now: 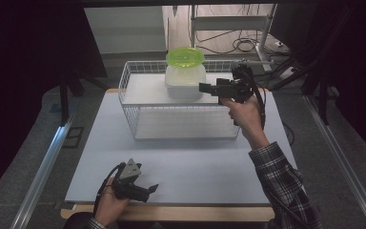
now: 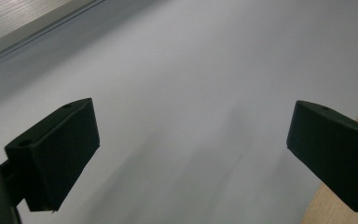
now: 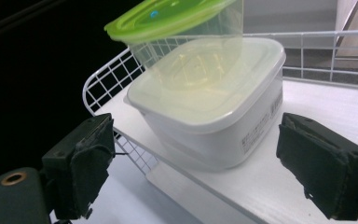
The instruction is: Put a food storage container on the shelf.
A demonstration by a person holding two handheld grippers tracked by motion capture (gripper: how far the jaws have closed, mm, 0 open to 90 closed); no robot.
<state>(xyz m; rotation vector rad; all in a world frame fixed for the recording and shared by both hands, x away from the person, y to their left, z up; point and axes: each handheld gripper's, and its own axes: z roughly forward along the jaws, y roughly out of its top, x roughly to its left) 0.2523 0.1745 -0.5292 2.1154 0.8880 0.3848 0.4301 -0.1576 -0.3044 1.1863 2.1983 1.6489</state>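
On the worktop (image 1: pixel 181 157) a wire basket (image 1: pixel 131 102) stands toward the far edge, with a white shelf (image 1: pixel 145 90) across its top. On the shelf's far right part sits a white box (image 1: pixel 185 82), its pale lid on. A clear tub (image 1: pixel 185 61) with a green lid (image 1: pixel 185 57) stands on top of the box, tilted in the right gripper view.

The right gripper (image 1: pixel 204 87) is at the basket's right end, level with the shelf and pointing left at the box. Its jaws stand wide apart and grip nothing. In the right gripper view (image 3: pixel 193 161) the box lies just ahead of the jaws, not between the pads; whether a pad touches it I cannot tell.

The left gripper (image 1: pixel 151 190) rests low near the worktop's near edge, left of centre, well apart from the basket. Its jaws (image 2: pixel 191 149) are wide open over bare worktop, holding nothing.
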